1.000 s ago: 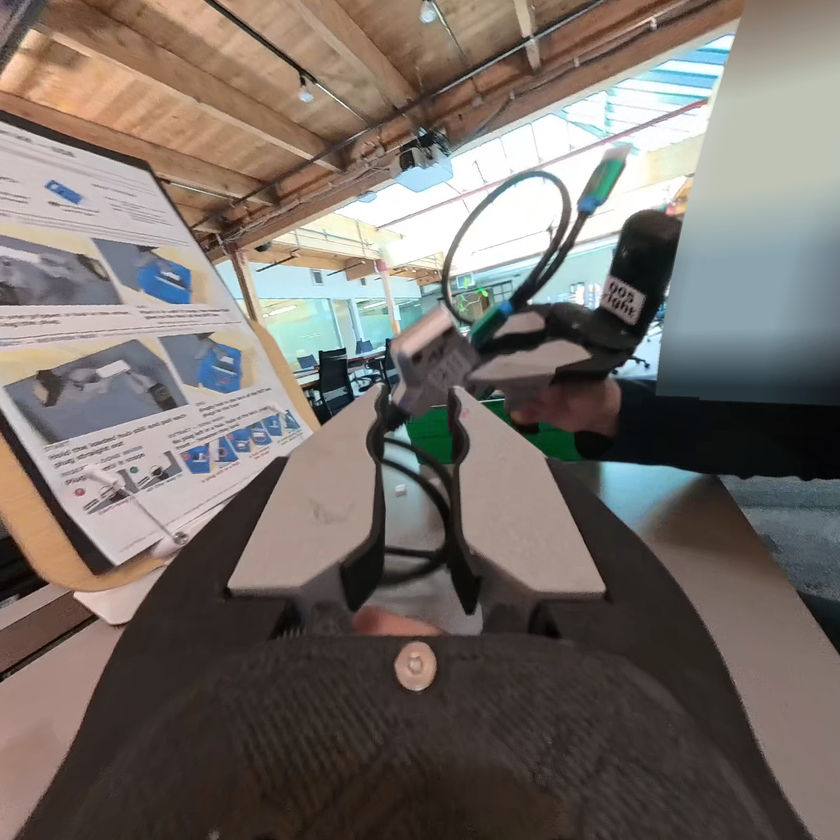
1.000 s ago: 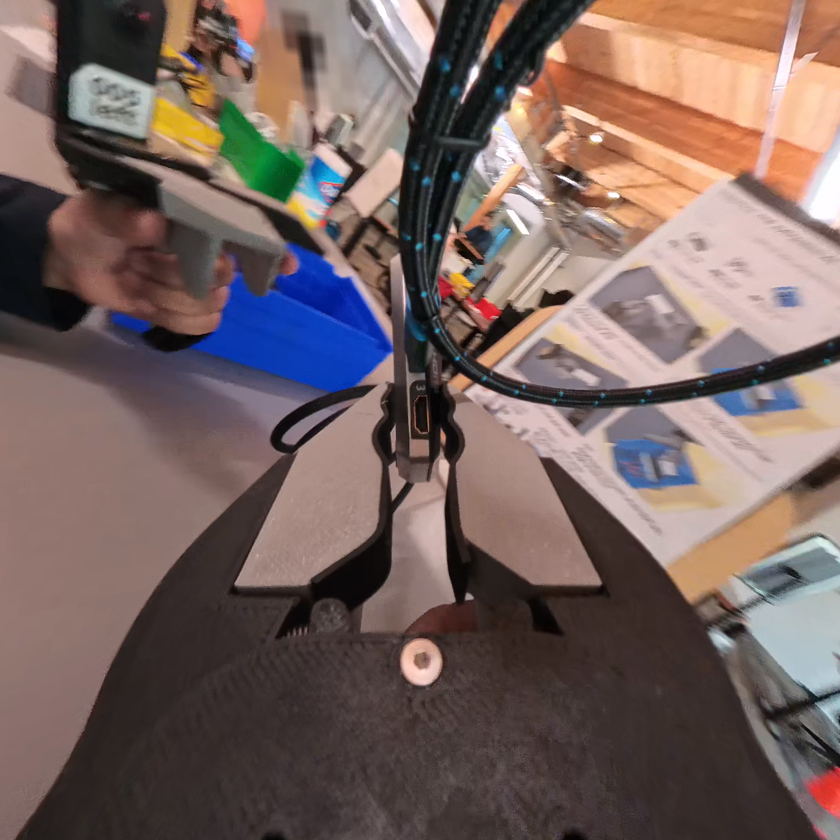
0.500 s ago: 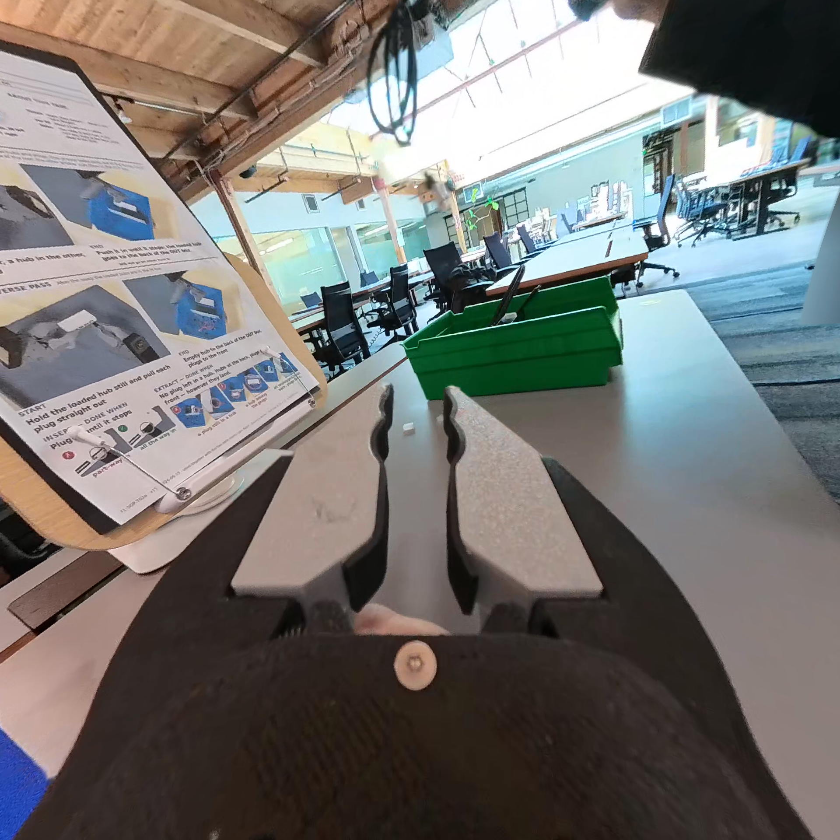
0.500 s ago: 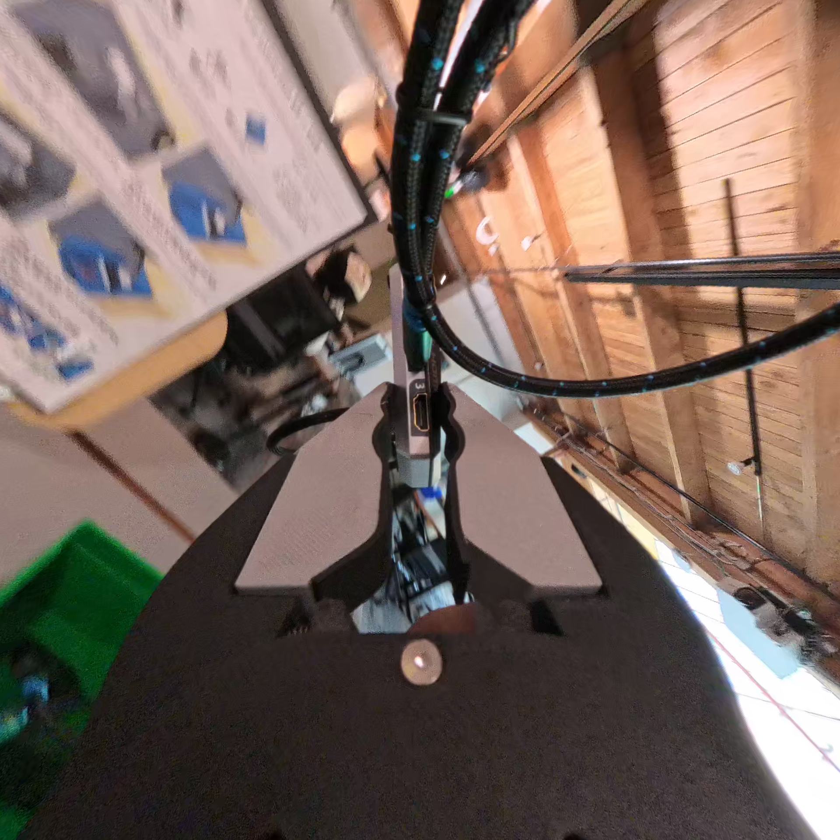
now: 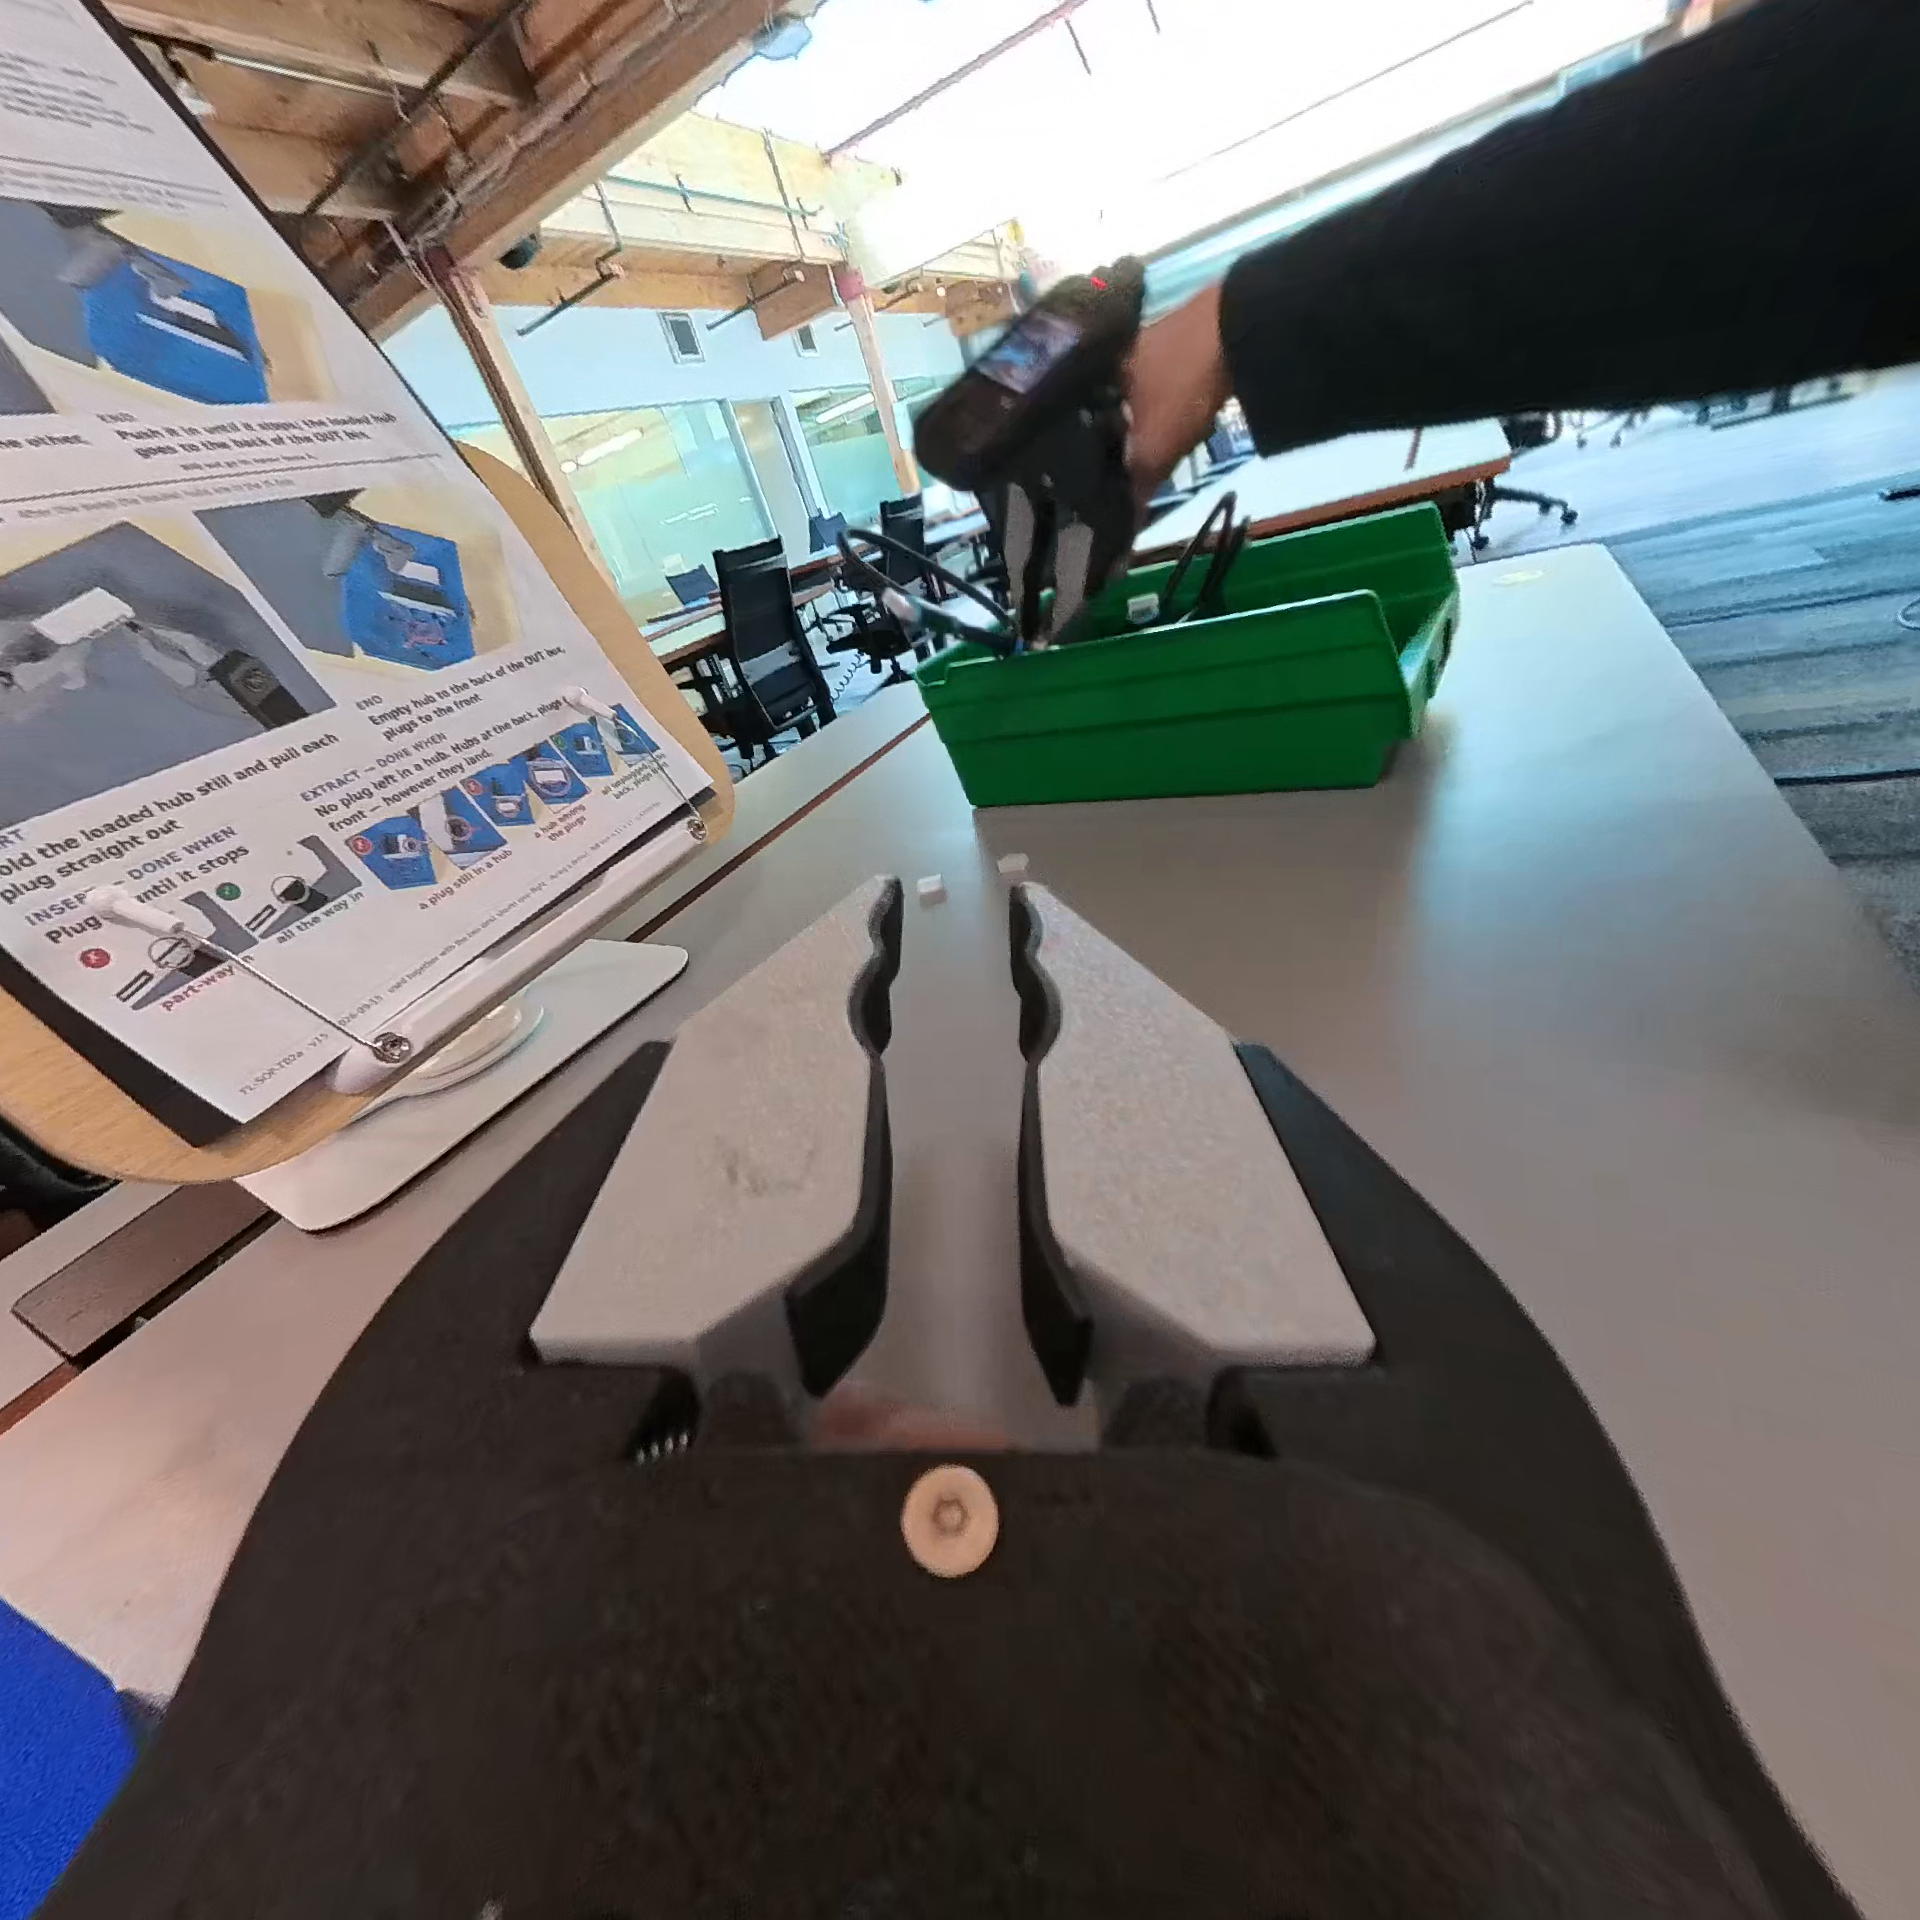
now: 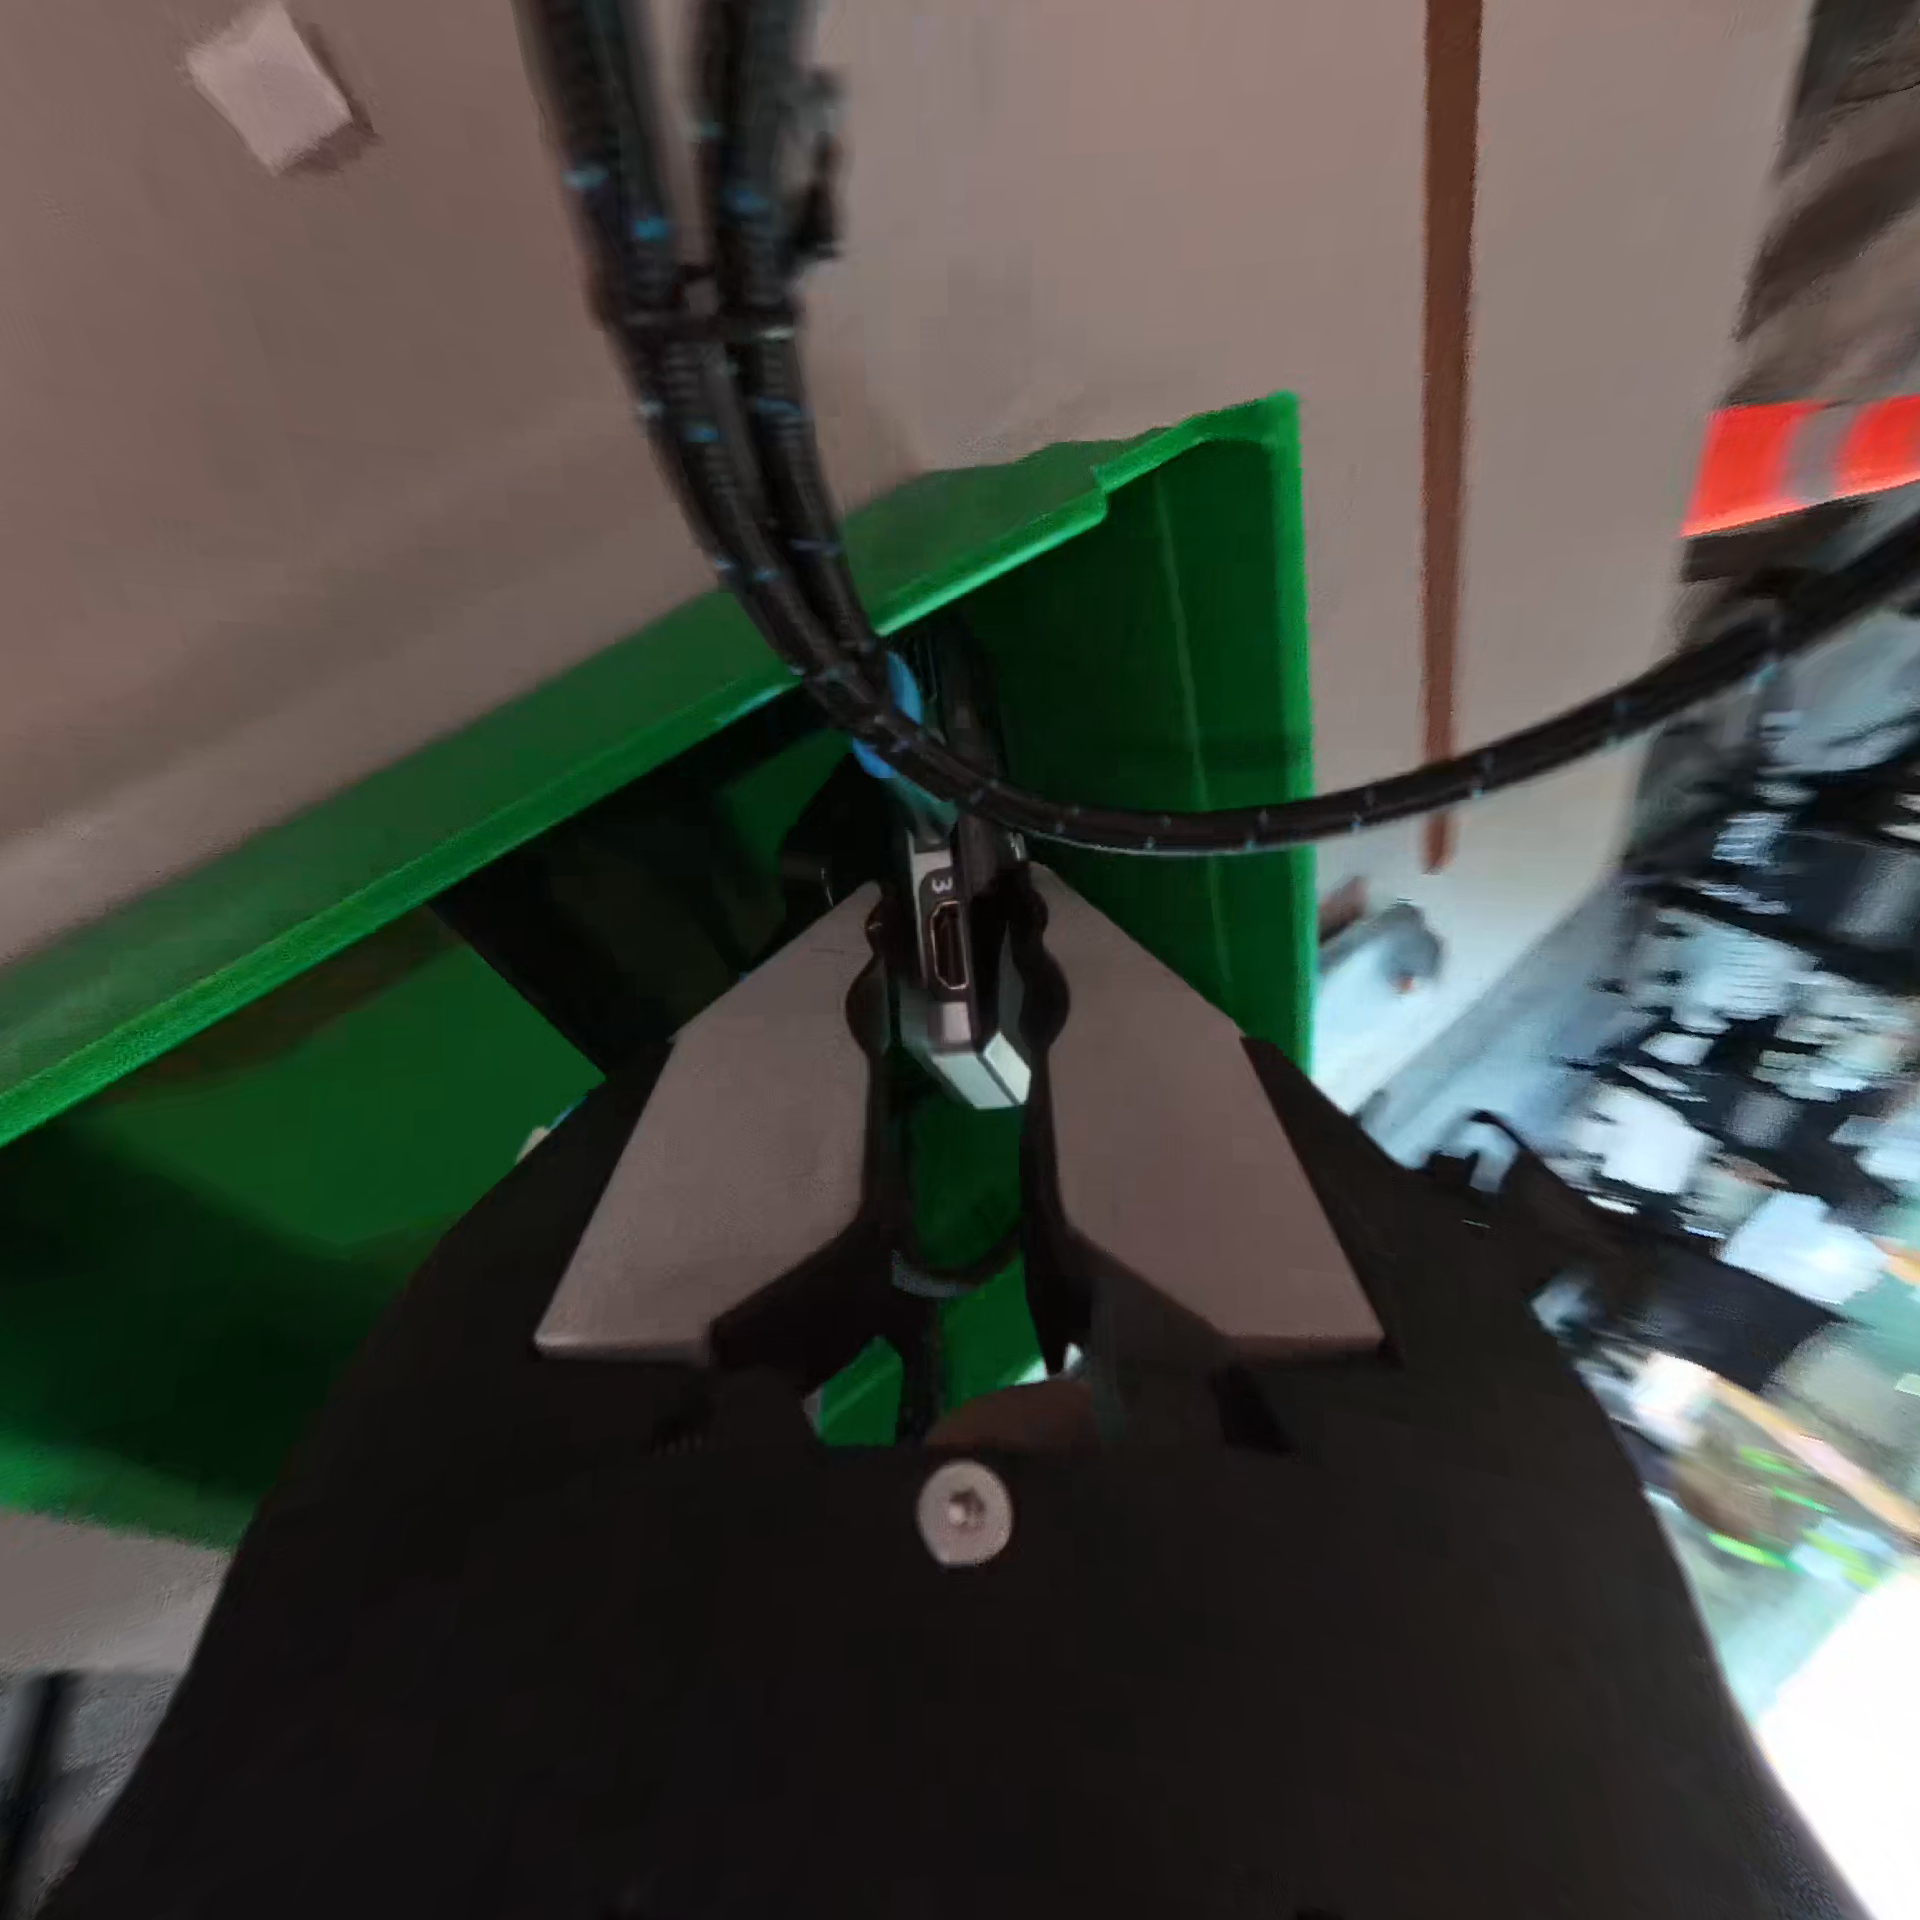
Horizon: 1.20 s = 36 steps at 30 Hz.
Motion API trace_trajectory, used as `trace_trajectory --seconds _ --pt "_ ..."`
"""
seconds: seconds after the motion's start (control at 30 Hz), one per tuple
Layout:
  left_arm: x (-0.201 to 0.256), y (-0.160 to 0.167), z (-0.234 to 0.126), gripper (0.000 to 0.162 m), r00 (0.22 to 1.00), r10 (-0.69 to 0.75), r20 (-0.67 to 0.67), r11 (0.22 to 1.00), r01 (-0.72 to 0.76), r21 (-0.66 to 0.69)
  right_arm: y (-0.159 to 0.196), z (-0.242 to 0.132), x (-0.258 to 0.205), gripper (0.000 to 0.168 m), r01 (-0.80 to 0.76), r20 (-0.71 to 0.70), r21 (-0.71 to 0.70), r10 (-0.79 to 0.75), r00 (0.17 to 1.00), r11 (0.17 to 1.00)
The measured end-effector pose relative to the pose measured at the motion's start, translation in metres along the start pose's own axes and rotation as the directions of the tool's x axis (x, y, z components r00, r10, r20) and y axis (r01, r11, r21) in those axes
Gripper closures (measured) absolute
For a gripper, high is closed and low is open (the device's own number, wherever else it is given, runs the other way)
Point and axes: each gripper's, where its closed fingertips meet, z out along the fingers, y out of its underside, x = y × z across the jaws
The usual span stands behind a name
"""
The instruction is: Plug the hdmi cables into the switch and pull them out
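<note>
HDMI switch (image 6: 951,966) with braided cables (image 6: 748,499) plugged | clamped in right hand-held gripper (image 6: 951,935) over green bin (image 5: 1195,696), 12 o'clock | left hand-held gripper (image 5: 948,914) narrowly parted, empty | advice: lower gently, release inside bin.

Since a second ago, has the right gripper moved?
Yes. The right gripper has swung away from in front of the left one and come down into the green bin, carrying the switch.

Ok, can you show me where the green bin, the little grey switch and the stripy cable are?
green bin (image 5: 1164,717), left wrist view, front wall.
switch (image 6: 951,951), right wrist view, port face.
cable (image 6: 1247,826), right wrist view, curved middle stretch.
</note>
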Motion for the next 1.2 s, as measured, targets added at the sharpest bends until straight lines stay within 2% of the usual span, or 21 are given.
trace_trajectory --seconds 0.13,0.27,0.47,0.6,0.67,0.7,0.77,0.87,1.03,1.1,1.2 --pt "0.001 0.008 0.002 0.144 1.000 0.010 -0.007 0.999 -0.010 -0.037 -0.002 0.004 0.001 0.145 -0.191 0.204 0.034 0.180 0.962 0.981" --pt "-0.001 0.011 0.003 0.144 1.000 0.007 0.001 0.999 -0.007 -0.052 0.000 0.022 -0.006 0.144 -0.259 0.248 0.051 0.239 0.939 0.965" --pt "-0.005 0.015 0.004 0.144 1.000 -0.012 0.015 0.998 0.013 -0.060 0.001 0.028 -0.008 0.144 -0.198 0.146 0.039 0.191 0.971 0.979" --pt "-0.008 0.022 0.004 0.144 1.000 -0.008 0.028 0.996 0.010 -0.086 -0.001 0.027 0.001 0.146 -0.091 -0.098 0.020 0.093 0.991 0.996" --pt "-0.010 0.026 0.003 0.144 0.999 -0.023 0.033 0.995 0.026 -0.094 -0.009 0.014 0.007 0.139 -0.138 -0.157 0.124 0.157 0.975 0.983" --pt "-0.012 0.028 0.002 0.144 0.999 -0.031 0.036 0.994 0.034 -0.100 -0.012 0.004 0.009 0.133 -0.201 -0.137 0.187 0.229 0.964 0.961" --pt "-0.015 0.034 0.003 0.143 0.998 -0.048 0.044 0.991 0.053 -0.120 -0.015 -0.017 0.012 0.132 -0.312 -0.065 0.293 0.344 0.937 0.904" --pt "-0.015 0.039 0.004 0.143 0.997 -0.059 0.047 0.987 0.065 -0.145 -0.015 -0.043 0.006 0.127 -0.396 0.030 0.357 0.413 0.910 0.846" --pt "-0.012 0.039 0.005 0.143 0.998 -0.040 0.049 0.985 0.047 -0.164 -0.020 -0.087 0.007 0.128 -0.452 -0.011 0.470 0.517 0.856 0.758" --pt "-0.012 0.041 0.005 0.143 0.998 -0.047 0.050 0.982 0.056 -0.183 -0.038 -0.116 -0.002 0.128 -0.474 0.021 0.578 0.568 0.822 0.664" --pt "-0.012 0.051 0.007 0.141 0.995 -0.081 0.055 0.968 0.091 -0.232 -0.088 -0.162 -0.053 0.131 -0.502 0.221 0.730 0.534 0.816 0.465"
